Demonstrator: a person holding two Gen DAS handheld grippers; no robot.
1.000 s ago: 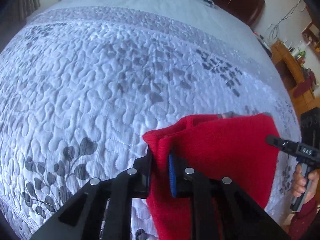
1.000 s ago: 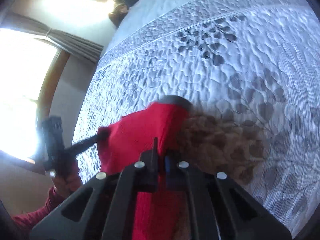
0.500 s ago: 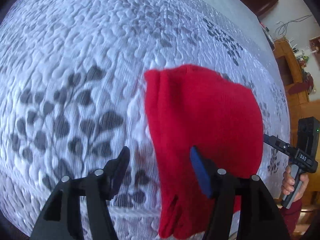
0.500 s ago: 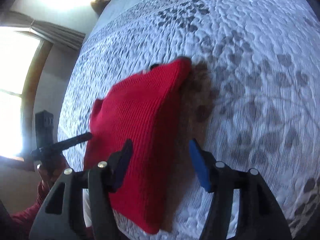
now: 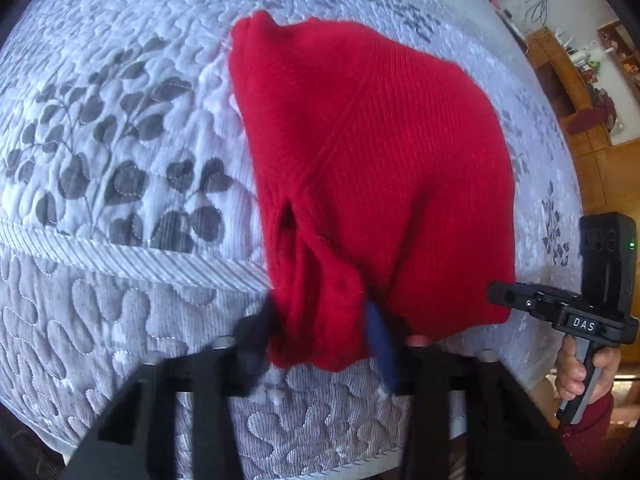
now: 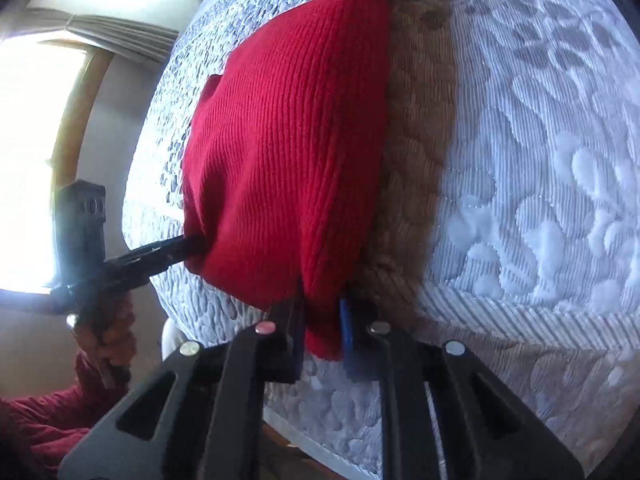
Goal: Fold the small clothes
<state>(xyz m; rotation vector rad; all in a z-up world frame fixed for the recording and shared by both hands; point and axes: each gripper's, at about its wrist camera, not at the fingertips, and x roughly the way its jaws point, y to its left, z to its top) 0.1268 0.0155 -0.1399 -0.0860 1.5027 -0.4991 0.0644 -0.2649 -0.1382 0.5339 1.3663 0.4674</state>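
A red knit garment lies folded on the quilted bedspread, near its front edge. My left gripper is closing on the garment's near left corner; its fingers are blurred, with red fabric between them. My right gripper has its fingers close around the garment's near right corner. The garment also fills the right wrist view. Each gripper shows in the other's view: the right one at the garment's right edge, the left one at its left edge.
The bedspread is white with grey leaf prints and a corded border by the front edge. Wooden furniture stands to the right of the bed. A bright window with a curtain is to the left.
Both grippers let go of the far edge, opened, drew back toward the bed's front edge, and have now closed around the garment's near corners. The garment now lies flat, folded over.
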